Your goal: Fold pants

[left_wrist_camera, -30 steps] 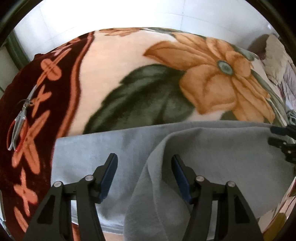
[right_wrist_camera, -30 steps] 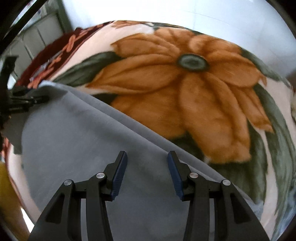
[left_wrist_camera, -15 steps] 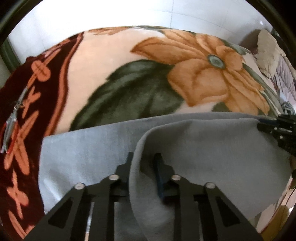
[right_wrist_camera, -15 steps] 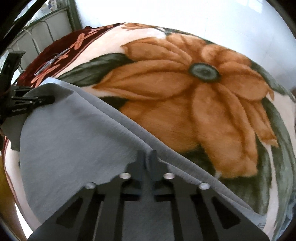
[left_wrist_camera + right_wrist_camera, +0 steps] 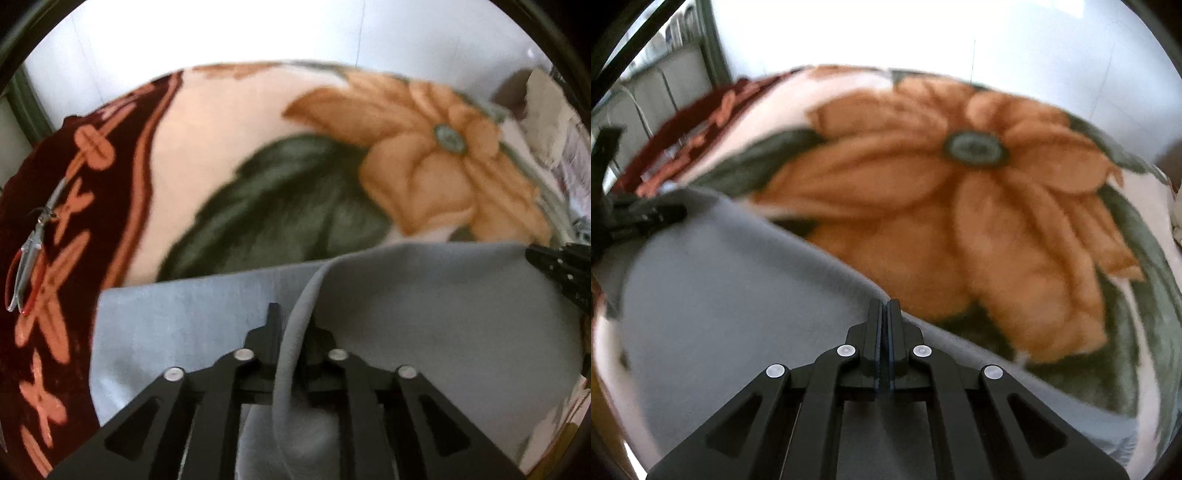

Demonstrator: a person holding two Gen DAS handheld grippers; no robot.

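Grey pants [image 5: 424,314] lie on a blanket with a big orange flower [image 5: 424,155]. In the left wrist view my left gripper [image 5: 291,325] is shut on a raised fold of the upper grey layer, which runs up between its fingers. My right gripper [image 5: 554,266] shows at the right edge there, at the cloth's far corner. Seen from the right wrist, the right gripper [image 5: 884,314] is shut on the far edge of the pants [image 5: 738,295], fingers pressed together. The left gripper [image 5: 646,218] shows at the left, holding the other corner.
A metal tool with red handles [image 5: 29,258] lies on the blanket's dark red border [image 5: 22,332] to the left. Pillows or bedding [image 5: 546,122] sit at the far right. A white wall [image 5: 923,37] stands behind the bed, and a metal rack [image 5: 665,81] at the back left.
Both grippers stood open over the pants a second ago and have since shut on the grey cloth. The left one took a fold, the right one the far edge.
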